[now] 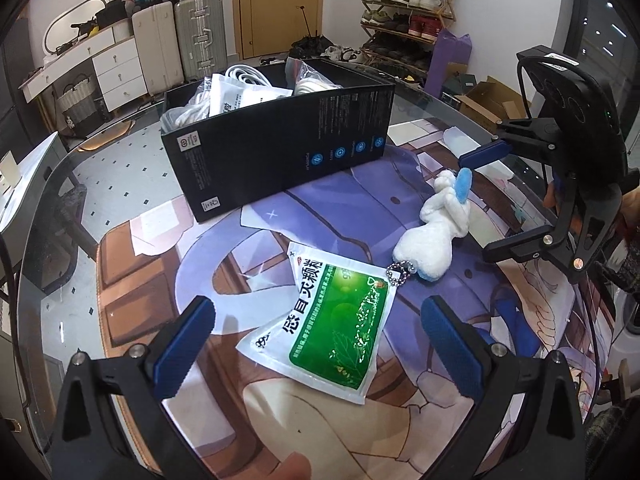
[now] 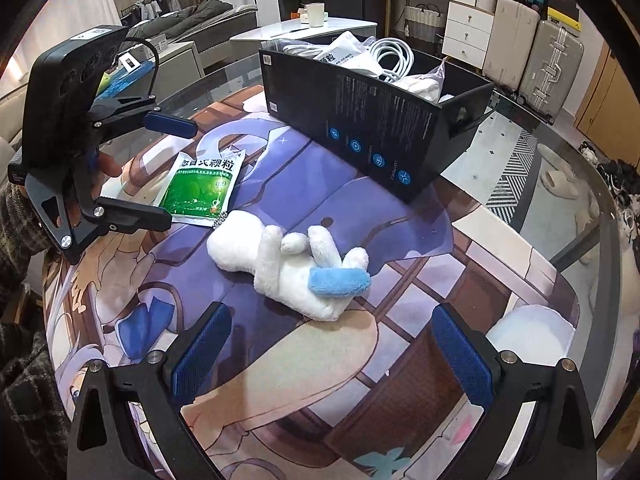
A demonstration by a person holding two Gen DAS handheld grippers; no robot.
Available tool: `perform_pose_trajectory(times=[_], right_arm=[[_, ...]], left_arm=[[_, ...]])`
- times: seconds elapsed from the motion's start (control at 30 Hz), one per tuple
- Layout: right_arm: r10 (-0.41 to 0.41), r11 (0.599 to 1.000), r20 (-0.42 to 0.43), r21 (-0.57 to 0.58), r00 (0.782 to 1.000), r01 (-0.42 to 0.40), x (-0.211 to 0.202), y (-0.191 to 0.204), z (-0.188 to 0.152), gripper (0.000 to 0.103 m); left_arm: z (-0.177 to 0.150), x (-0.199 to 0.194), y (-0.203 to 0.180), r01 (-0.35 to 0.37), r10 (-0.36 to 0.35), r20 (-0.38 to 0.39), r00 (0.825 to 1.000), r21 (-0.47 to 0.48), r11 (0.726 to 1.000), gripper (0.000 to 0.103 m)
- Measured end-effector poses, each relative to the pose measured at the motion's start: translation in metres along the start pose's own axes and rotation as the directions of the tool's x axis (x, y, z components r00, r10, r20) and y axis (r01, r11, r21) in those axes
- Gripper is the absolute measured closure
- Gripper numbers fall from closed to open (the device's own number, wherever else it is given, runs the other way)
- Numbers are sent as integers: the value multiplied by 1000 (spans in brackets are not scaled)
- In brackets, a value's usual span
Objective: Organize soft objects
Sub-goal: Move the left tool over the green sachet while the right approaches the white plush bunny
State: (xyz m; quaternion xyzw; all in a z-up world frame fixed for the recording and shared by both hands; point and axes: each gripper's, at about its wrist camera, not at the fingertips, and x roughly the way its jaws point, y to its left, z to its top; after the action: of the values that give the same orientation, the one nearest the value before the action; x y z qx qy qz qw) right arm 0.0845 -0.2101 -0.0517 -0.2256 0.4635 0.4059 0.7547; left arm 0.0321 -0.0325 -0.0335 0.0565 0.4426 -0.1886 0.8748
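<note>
A green and white medicine pouch [image 1: 336, 322] lies flat on the printed mat, just ahead of my open, empty left gripper [image 1: 316, 340]. It also shows in the right wrist view [image 2: 200, 188]. A white plush toy with a blue band [image 2: 292, 268] and a bead chain lies on the mat ahead of my open, empty right gripper [image 2: 332, 356]. The plush shows in the left wrist view [image 1: 436, 232], with the right gripper [image 1: 486, 204] beside it. A black cardboard box [image 1: 280, 136] stands behind, holding white cables and pouches. The left gripper [image 2: 168, 172] shows at the left in the right wrist view.
The mat covers a round glass table [image 1: 100, 168]. The box [image 2: 376, 120] stands toward the table's far side. Suitcases [image 1: 180, 40], a dresser, a shoe rack [image 1: 404, 12] and a door stand around the room. A white mug [image 2: 316, 14] sits on another table.
</note>
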Motion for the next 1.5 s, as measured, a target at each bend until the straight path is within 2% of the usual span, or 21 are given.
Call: perform_pose_trajectory(times=[0.37, 0.7, 1.13, 1.5], right_arm=[[3, 998, -27, -57, 1000, -4, 16, 10, 6, 1], [25, 994, -53, -101, 998, -30, 27, 10, 24, 1], [78, 973, -62, -212, 995, -89, 38, 18, 39, 1], [66, 979, -63, -189, 996, -77, 39, 21, 39, 1]], left_arm=[[-2, 14, -2, 43, -43, -26, 999, 11, 999, 0], [-3, 22, -9, 3, 0, -38, 999, 68, 998, 0], [2, 26, -12, 2, 3, -66, 998, 70, 998, 0], [-3, 22, -14, -12, 15, -45, 999, 55, 998, 1]])
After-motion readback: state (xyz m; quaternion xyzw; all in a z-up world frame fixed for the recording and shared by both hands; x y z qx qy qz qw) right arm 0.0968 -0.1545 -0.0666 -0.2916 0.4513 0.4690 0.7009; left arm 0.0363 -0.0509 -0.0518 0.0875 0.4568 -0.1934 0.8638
